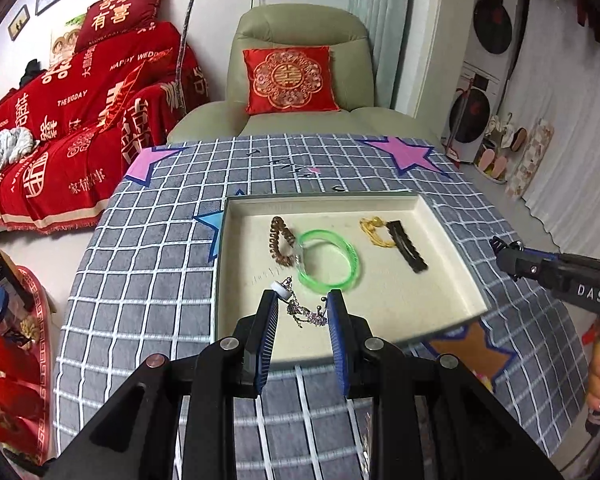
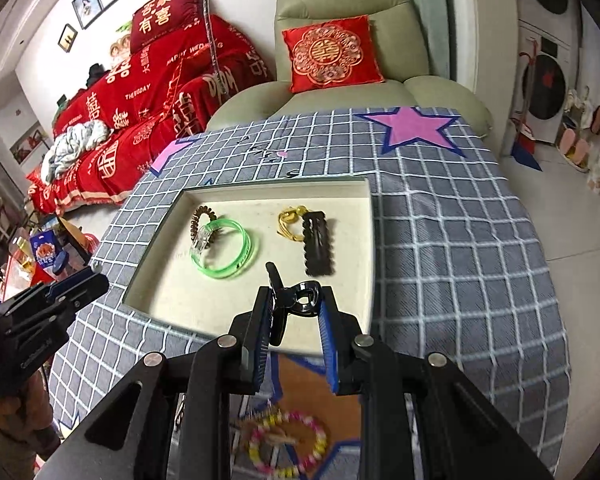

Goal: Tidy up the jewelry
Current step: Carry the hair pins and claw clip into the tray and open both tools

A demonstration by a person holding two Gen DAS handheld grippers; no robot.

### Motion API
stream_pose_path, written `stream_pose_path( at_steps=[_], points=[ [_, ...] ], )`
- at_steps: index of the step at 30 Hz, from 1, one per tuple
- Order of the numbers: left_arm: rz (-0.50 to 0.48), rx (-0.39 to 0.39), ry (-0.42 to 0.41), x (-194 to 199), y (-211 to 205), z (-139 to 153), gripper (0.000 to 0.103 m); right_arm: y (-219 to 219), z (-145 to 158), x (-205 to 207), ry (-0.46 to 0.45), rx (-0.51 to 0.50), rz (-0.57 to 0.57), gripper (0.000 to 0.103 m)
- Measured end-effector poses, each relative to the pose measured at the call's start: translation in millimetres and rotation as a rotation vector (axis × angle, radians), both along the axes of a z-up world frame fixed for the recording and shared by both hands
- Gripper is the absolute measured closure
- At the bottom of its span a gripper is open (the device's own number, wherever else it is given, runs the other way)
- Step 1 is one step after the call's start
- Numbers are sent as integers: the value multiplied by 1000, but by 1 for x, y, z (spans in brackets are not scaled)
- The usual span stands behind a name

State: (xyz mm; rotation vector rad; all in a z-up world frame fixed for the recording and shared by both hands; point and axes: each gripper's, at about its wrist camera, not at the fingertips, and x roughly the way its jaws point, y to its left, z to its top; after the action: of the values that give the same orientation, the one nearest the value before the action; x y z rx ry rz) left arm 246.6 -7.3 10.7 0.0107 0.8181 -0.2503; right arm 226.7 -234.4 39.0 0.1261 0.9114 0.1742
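Note:
A cream tray (image 1: 452, 248) (image 2: 364, 240) lies on the checked tablecloth. It holds a green bangle (image 1: 332, 260) (image 2: 228, 248), a brown spiral hair tie (image 1: 280, 246) (image 2: 200, 216), a yellow cord piece (image 1: 374, 232) (image 2: 290, 220) and a black scalloped hair clip (image 1: 408, 246) (image 2: 319, 244). My left gripper (image 1: 303, 302) is shut on a silver chain piece with a white bead (image 1: 304, 308), held above the tray's near edge. My right gripper (image 2: 294, 298) is shut on a black claw clip (image 2: 296, 300) over the tray's near right corner.
A pastel bead bracelet (image 2: 288, 446) lies on the cloth below my right gripper. A green armchair with a red cushion (image 1: 292, 80) stands behind the table. A red-covered sofa (image 1: 72, 120) is at the left. Washing machines (image 1: 480, 80) stand at the right.

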Motion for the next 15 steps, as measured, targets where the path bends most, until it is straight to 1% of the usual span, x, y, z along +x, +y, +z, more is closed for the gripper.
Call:
stream_pose_path(
  at_steps=[6,8,10,15],
  points=[
    [8,29,36,39,-7,-21,69,13,-19,46,29,-10,23,78],
    [26,40,52,50,-7,-30,69,18,-27,61,43,-11,29,78],
    [33,39,72,60,-7,-40,69,24,-35,71,57,-11,35,78],
    [39,66,109,75,-9,-60,69,34,-57,94,93,-18,49,78]
  ],
)
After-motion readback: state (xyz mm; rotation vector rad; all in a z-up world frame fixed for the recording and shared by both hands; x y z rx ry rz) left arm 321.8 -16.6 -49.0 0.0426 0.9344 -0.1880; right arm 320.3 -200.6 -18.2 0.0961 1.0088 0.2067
